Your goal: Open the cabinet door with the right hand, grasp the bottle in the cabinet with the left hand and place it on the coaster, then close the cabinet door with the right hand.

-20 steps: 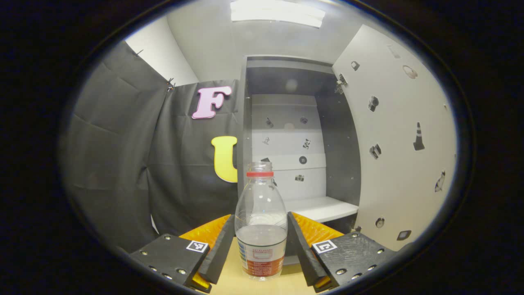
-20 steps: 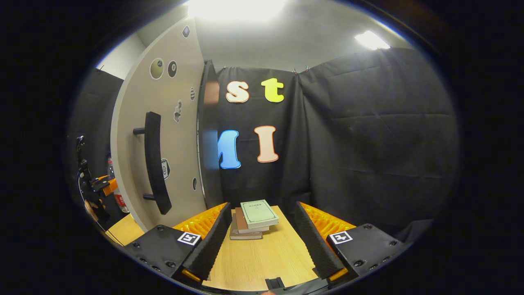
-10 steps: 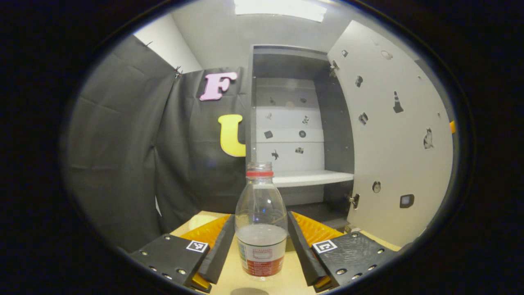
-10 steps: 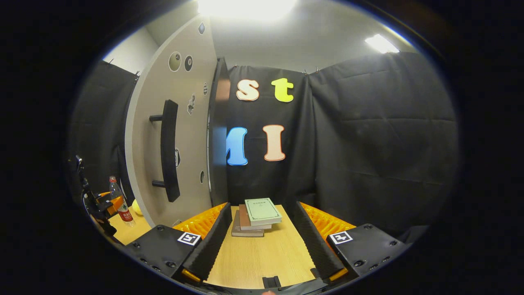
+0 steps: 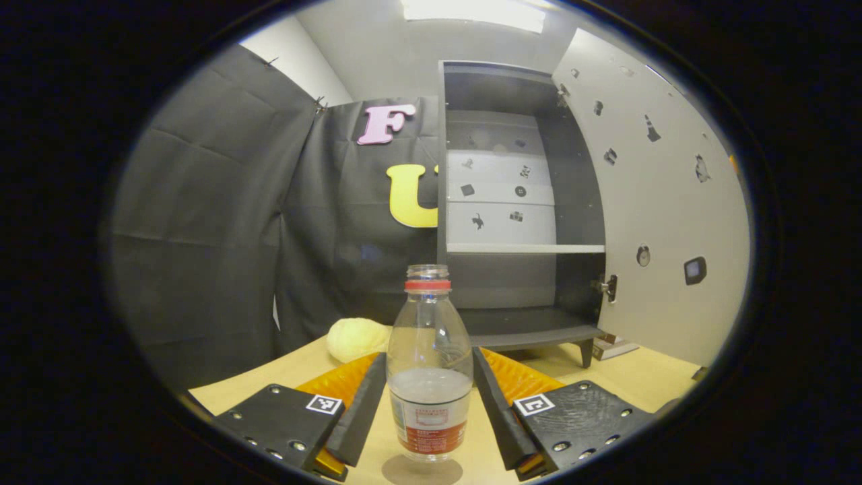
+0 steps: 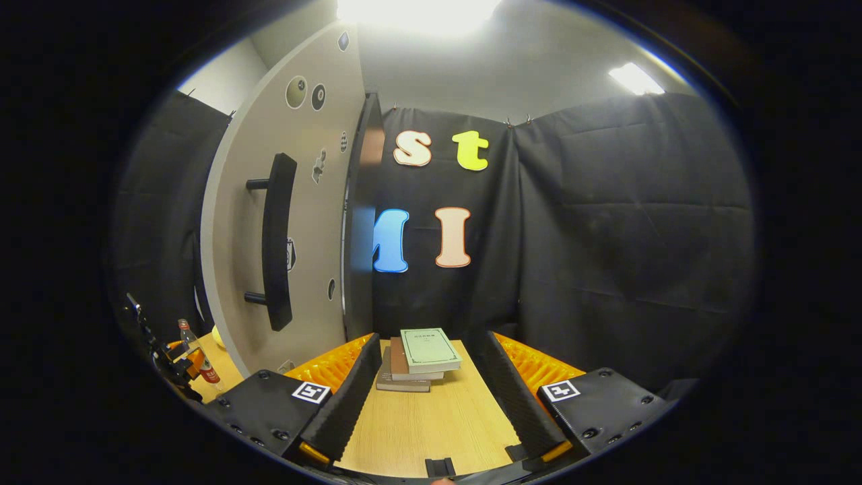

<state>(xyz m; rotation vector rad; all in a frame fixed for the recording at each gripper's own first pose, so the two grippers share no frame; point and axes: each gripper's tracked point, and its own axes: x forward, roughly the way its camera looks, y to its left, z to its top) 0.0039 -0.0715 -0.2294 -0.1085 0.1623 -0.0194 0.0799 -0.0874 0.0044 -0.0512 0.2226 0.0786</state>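
Bottle (image 5: 429, 367) is held upright btwn the fingers (image 5: 360, 411) of the L gripper (image 5: 429, 421), both pressing on its lower body at label height; no cap seen on the neck, red ring below it, some liquid inside. Bottle base sits right over the dark round coaster (image 5: 422, 470) on the wood table (image 5: 633, 374); contact w/ coaster can't be told. Cabinet (image 5: 518, 202) is behind the bottle, door (image 5: 663, 202) swung open to its right, shelves bare. Yellow lumpy obj (image 5: 357, 337) lies left of the cabinet foot. R gripper (image 6: 425, 404): jaws wide, nothing btwn them, held right of the door, handle (image 6: 275, 239) to its left. Book stack (image 6: 417, 357) lies on the table ahead of it.
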